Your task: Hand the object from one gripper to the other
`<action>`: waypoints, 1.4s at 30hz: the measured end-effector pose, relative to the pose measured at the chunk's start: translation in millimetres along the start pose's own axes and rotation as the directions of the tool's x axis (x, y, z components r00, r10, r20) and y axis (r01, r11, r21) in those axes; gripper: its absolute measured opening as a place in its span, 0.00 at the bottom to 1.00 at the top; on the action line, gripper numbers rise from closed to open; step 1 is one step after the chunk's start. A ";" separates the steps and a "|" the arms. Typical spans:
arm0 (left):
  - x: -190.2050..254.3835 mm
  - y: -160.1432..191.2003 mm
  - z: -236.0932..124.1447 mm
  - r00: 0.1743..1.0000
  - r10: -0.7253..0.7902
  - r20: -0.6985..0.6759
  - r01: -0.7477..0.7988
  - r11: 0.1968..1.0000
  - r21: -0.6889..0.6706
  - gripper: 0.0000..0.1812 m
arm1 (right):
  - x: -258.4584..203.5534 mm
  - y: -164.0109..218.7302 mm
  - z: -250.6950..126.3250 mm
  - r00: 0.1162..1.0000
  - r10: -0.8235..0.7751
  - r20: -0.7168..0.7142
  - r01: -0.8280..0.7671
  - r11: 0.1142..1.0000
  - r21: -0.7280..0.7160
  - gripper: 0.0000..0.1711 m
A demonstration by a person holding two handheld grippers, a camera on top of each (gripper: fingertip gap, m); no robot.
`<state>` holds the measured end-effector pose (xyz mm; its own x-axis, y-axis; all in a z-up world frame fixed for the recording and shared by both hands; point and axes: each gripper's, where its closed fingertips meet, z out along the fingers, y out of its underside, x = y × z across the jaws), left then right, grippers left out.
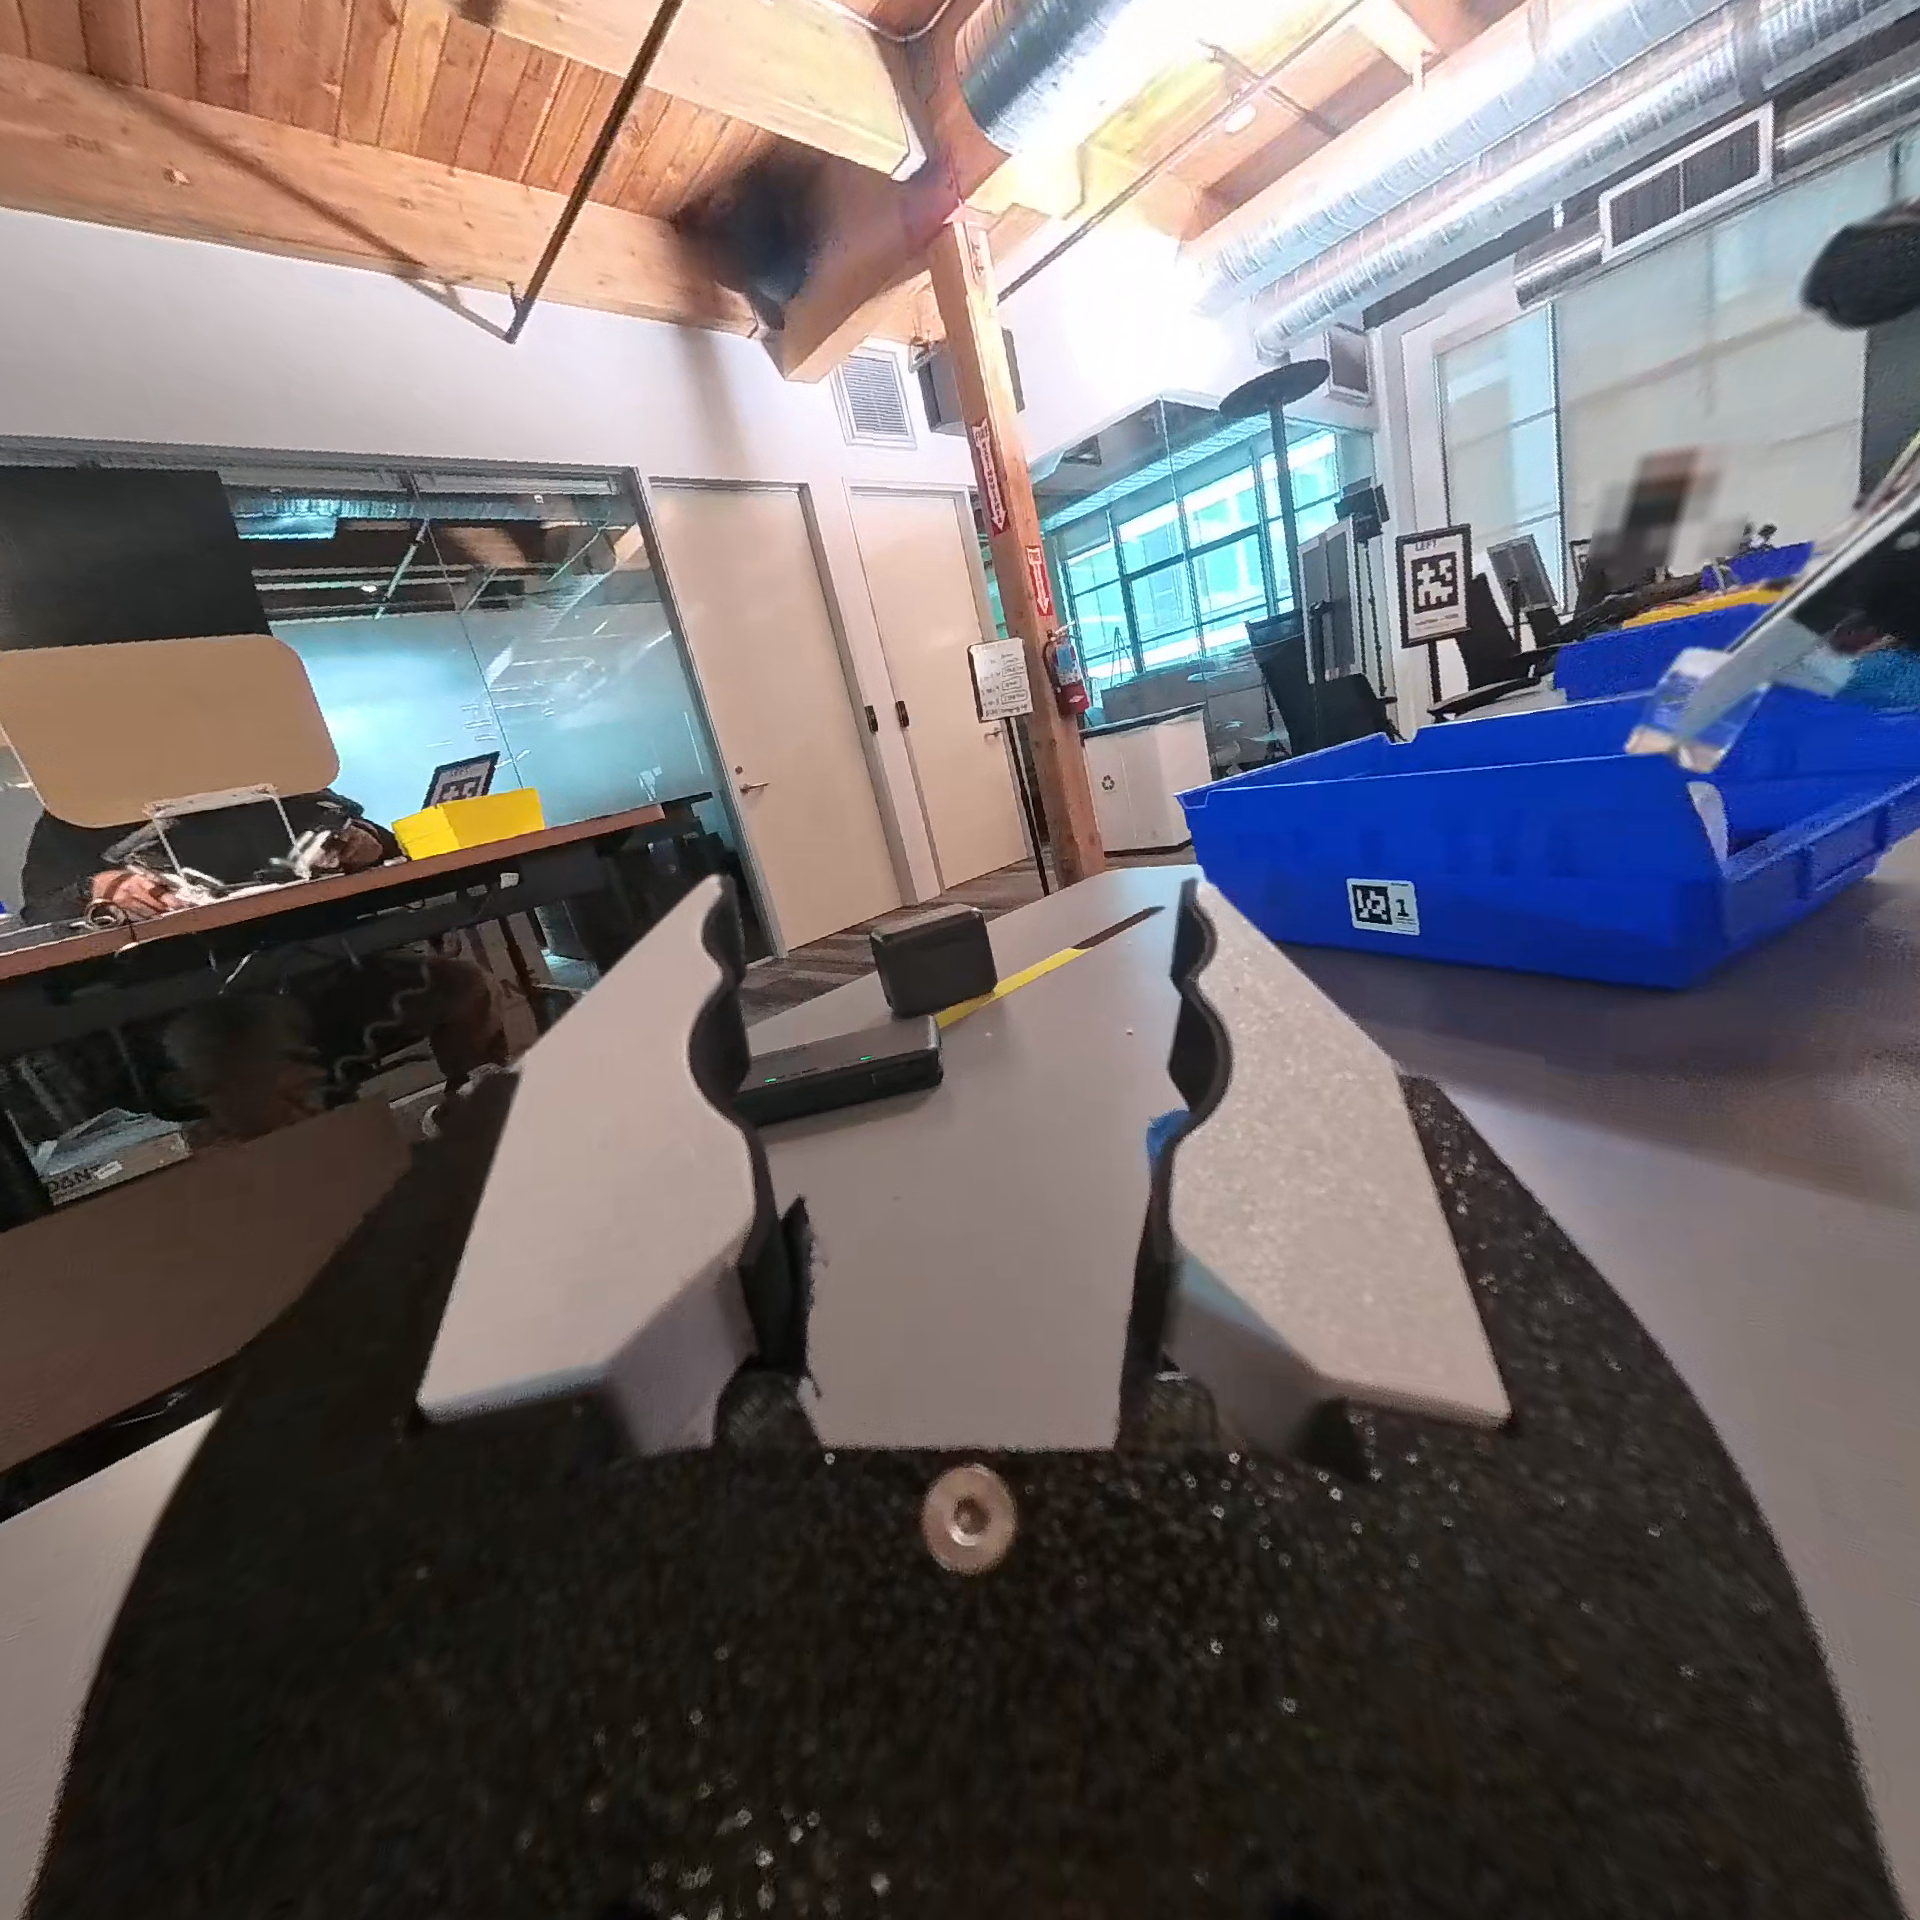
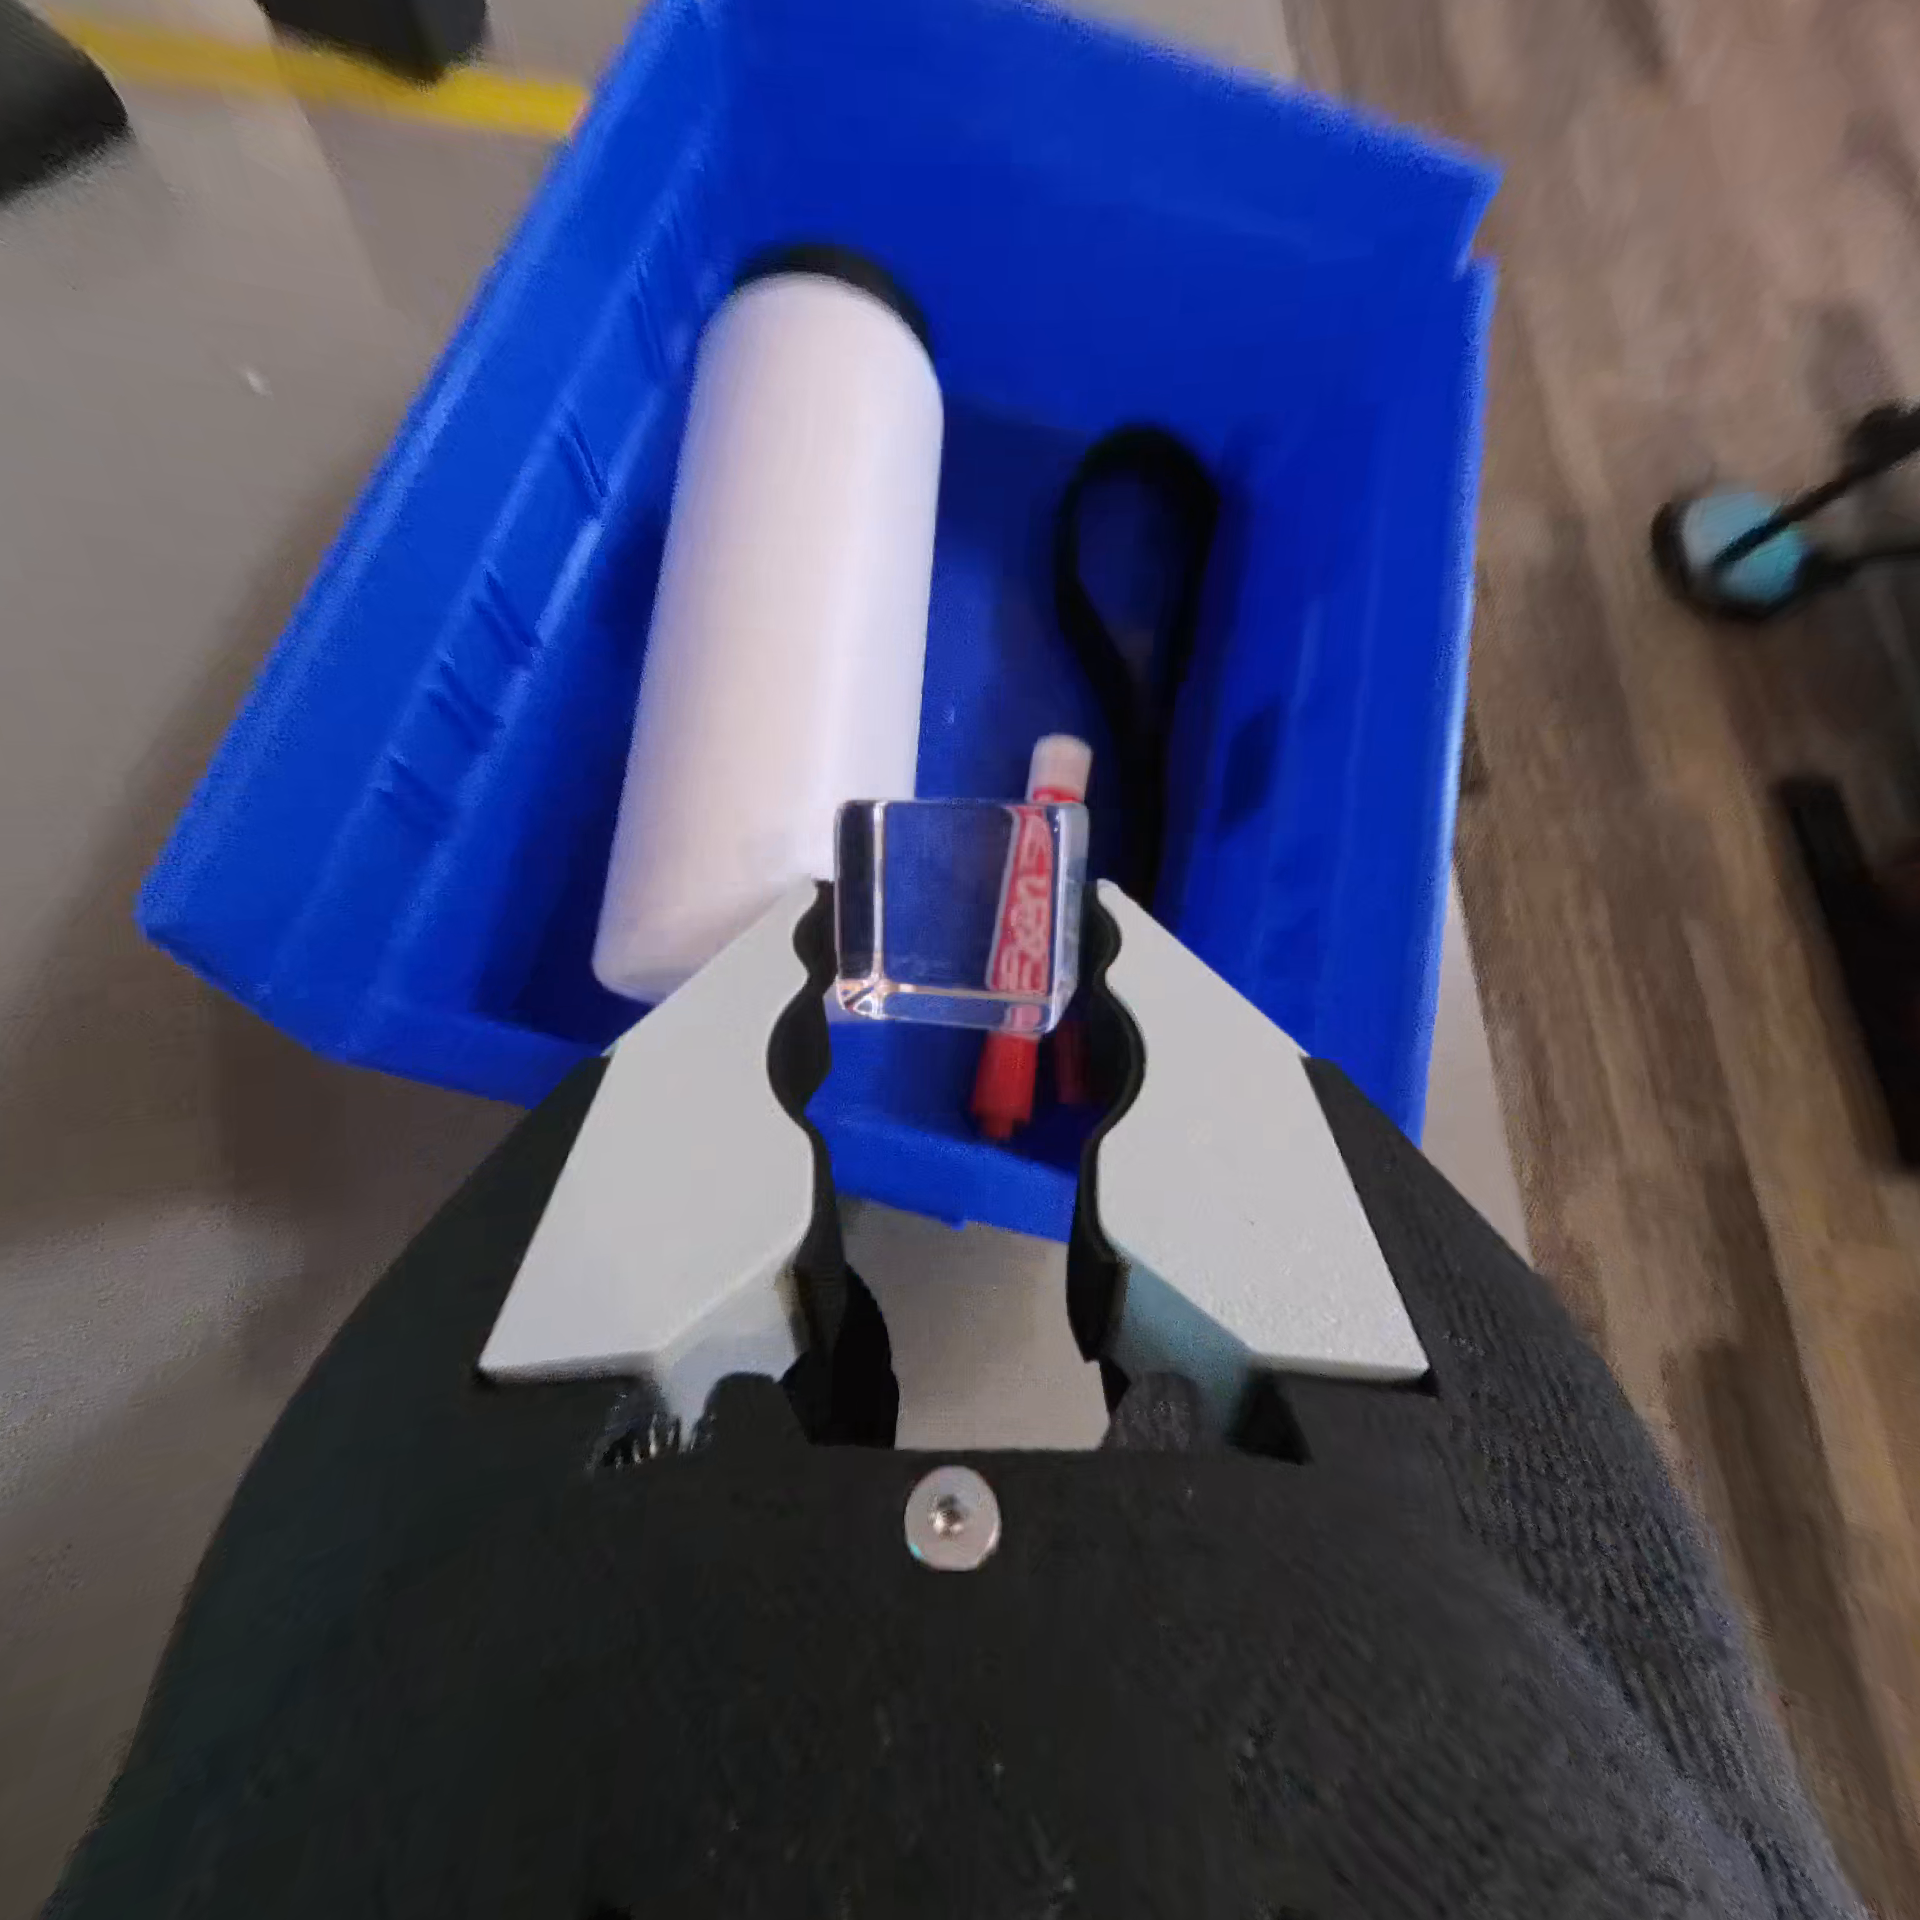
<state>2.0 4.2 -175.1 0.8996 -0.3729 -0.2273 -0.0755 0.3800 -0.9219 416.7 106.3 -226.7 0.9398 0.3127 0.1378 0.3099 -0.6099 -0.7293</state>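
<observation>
Tabletop [image 1: 1558, 1195] grey, yellow tape strip [image 1: 1023, 980], blue bin [image 2: 1039, 208] on it; wood ceiling, glass office walls. Right tongs [image 2: 956, 914] pinch clear cube [image 2: 951, 914] above bin. Left tongs [image 1: 956, 914] spread, empty.

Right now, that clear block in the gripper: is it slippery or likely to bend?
The clear block looks rigid, with sharp straight edges, so bending seems unlikely. Its glossy faces are probably slippery, and the right gripper pinches it only at the fingertips, so it might twist or slip.
</observation>
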 end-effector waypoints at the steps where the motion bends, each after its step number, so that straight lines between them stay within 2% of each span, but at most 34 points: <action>1: 1.0 1.0 0.5 1.000 -0.003 -0.006 0.003 1.000 -0.005 0.45 | 0.3 7.9 3.7 1.000 0.017 0.014 -0.016 0.999 -0.047 0.26; 4: 3.3 1.5 1.1 1.000 -0.004 -0.017 0.004 1.000 -0.009 0.45 | 7.4 22.8 17.1 0.999 0.048 0.009 -0.046 0.990 -0.132 0.27; 6: 3.8 1.2 1.0 1.000 0.000 -0.017 0.000 1.000 -0.008 0.45 | 10.9 25.6 23.0 0.998 0.060 0.000 -0.059 0.988 -0.141 0.26; 9: 3.9 0.9 0.8 1.000 0.003 -0.017 -0.003 1.000 -0.008 0.46 | -2.9 2.2 10.0 0.998 0.047 0.036 -0.047 0.999 -0.009 0.31; 12: 2.9 0.9 1.0 1.000 0.004 -0.011 -0.004 1.000 -0.007 0.46 | -28.7 -44.2 -17.3 0.998 -0.060 0.037 0.050 0.972 0.229 0.37; 14: 2.5 0.5 1.1 1.000 0.007 -0.007 -0.007 1.000 -0.006 0.46 | -68.5 -82.5 -39.9 0.983 -0.174 0.063 0.128 0.885 0.447 0.38; 16: 1.2 -0.2 0.5 1.000 0.018 0.004 -0.018 1.000 -0.006 0.46 | -125.8 -113.9 -61.8 0.948 -0.295 0.117 0.150 0.741 0.654 0.37; 18: -1.5 -1.5 -0.8 0.999 0.035 0.024 -0.035 0.999 -0.005 0.46 | -187.9 -134.4 -77.3 0.903 -0.390 0.181 0.087 0.578 0.811 0.36; 20: -5.4 -2.3 -2.4 0.997 0.055 0.048 -0.054 0.998 -0.008 0.46 | -245.7 -144.6 -81.1 0.852 -0.440 0.285 -0.052 0.470 0.881 0.33; 22: -9.3 -3.4 -4.0 0.995 0.070 0.071 -0.070 0.998 -0.007 0.46 | -299.2 -149.6 -74.6 0.777 -0.485 0.402 -0.179 0.442 0.879 0.33; 24: -12.9 -2.9 -5.0 0.993 0.081 0.087 -0.080 0.997 -0.012 0.46 | -348.7 -155.4 -61.4 0.699 -0.526 0.485 -0.237 0.470 0.850 0.34; 27: -19.4 0.9 -5.8 0.988 0.099 0.117 -0.095 0.995 -0.036 0.46 | -392.7 -175.2 -44.0 0.675 -0.529 0.515 -0.311 0.429 0.848 0.33; 29: -23.0 2.2 -7.4 0.983 0.132 0.126 -0.126 0.991 -0.055 0.46 | -408.2 -182.6 -20.9 0.696 -0.515 0.500 -0.319 0.402 0.858 0.33; 30: -25.5 1.1 -8.6 0.979 0.152 0.136 -0.146 0.988 -0.057 0.46 | -414.9 -182.5 -7.9 0.691 -0.501 0.521 -0.329 0.424 0.844 0.33; 33: -34.1 -2.7 -11.2 0.967 0.192 0.169 -0.185 0.981 -0.056 0.46 | -438.1 -171.0 4.9 0.548 -0.503 0.668 -0.404 0.540 0.738 0.33; 35: -35.6 -3.9 -11.0 0.963 0.214 0.167 -0.206 0.977 -0.061 0.45 | -444.8 -162.9 9.8 0.518 -0.530 0.671 -0.379 0.561 0.736 0.33; 37: -27.3 -3.2 -11.0 0.962 0.257 0.094 -0.247 0.963 -0.108 0.31 | -442.9 -160.3 13.4 0.529 -0.543 0.653 -0.362 0.551 0.752 0.32; 39: -21.7 -9.4 -15.5 0.917 0.399 0.026 -0.389 0.904 -0.176 0.27 | -439.5 -161.0 11.4 0.524 -0.558 0.643 -0.362 0.538 0.761 0.32; 42: -28.1 -38.9 -30.9 0.831 0.556 0.034 -0.533 0.811 -0.243 0.27 | -437.8 -163.4 13.1 0.537 -0.572 0.620 -0.345 0.522 0.780 0.31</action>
<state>-33.6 -26.3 -142.6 0.7198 -0.0701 -0.6906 -0.6447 0.3013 -0.7025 -47.2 78.7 -176.7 0.2383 0.9682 0.0760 -0.2749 0.1423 -0.9509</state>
